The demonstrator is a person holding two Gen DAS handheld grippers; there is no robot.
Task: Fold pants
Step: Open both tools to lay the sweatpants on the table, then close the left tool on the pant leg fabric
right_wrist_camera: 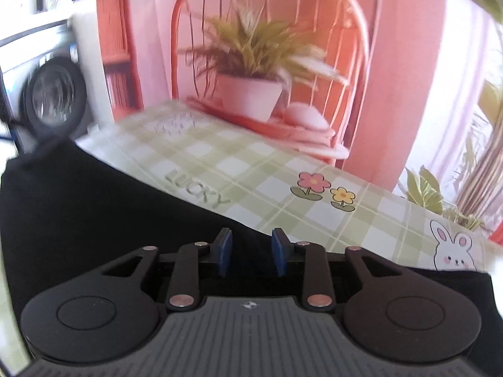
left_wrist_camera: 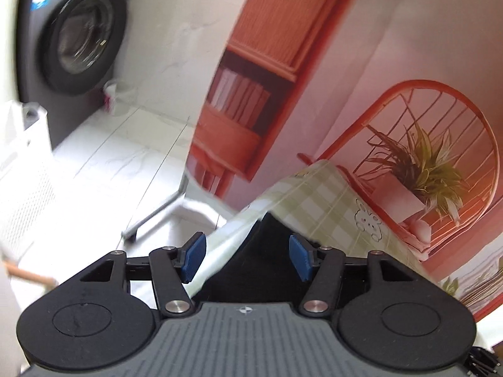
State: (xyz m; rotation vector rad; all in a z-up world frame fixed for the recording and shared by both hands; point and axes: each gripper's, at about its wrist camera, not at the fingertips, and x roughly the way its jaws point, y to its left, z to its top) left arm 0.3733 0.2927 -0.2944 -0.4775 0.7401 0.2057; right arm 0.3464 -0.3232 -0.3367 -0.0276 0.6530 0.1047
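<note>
**Black pants on the checked cloth, both grippers let go**

Lying dark and limp across the green-and-white checked tablecloth: the black pants, spread wide in the right wrist view, reaching from the left edge of the table toward the near right. In the left wrist view, only a pointed corner of the same fabric at the table's edge, running up between the blue pads.

Left gripper: jaws standing well apart, pads clear of the cloth on both sides, nothing held. Right gripper: jaws parted by a narrower gap, poised over the black fabric, no fold pinched between the pads as far as can be seen.

Probably soft, light and floppy, with no stiffness to keep a shape; likely to sag, drag and bunch if lifted by one point only. No risk of breakage. Matte weave, so a fair grip for the pads, though a thin single layer could slip free.

Best taken at two points along one edge, such as the corner near the left gripper and the hem or waist under the right, pinching through all layers. Which end is the waistband: cannot tell, too dark.
</note>
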